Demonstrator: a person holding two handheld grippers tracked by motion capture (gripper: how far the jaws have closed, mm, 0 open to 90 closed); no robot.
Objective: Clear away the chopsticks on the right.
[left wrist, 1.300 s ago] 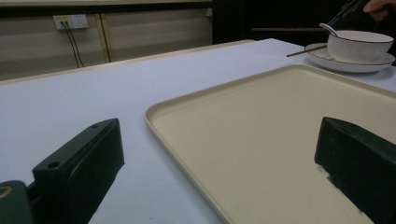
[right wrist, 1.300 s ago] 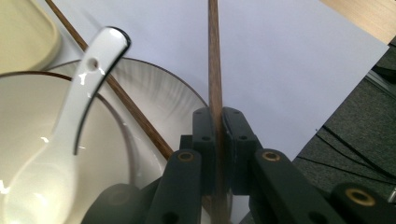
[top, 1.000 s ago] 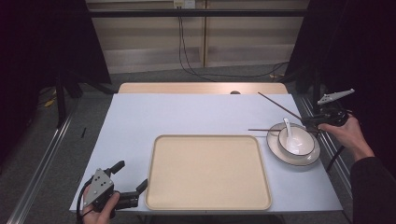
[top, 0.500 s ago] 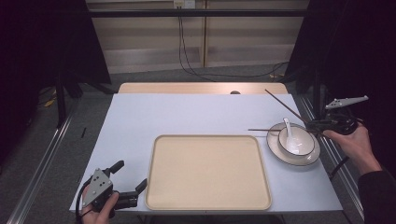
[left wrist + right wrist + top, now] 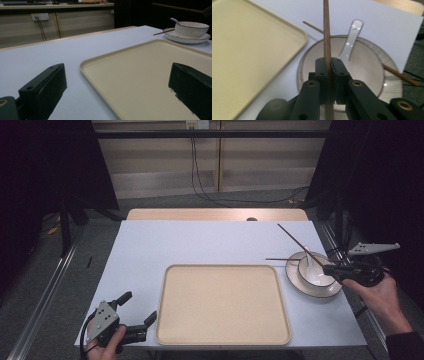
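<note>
Above the bowl (image 5: 316, 271), right claw (image 5: 329, 66) has lifted 1 chopstick (image 5: 299, 243) closer.

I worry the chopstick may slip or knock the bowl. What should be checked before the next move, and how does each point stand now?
1. Right gripper shut on the brown wooden chopstick: ok, jaws clamp it on both sides.
2. Held chopstick free of the white ceramic bowl: cannot tell; it passes above the bowl.
3. Second brown chopstick stable: ok, lying across the white plate.
4. Clear plastic spoon settled: ok, resting in the bowl.
5. Beige rectangular tray free: ok.
6. Left gripper out of the way: ok, open by the tray's near left corner.
</note>
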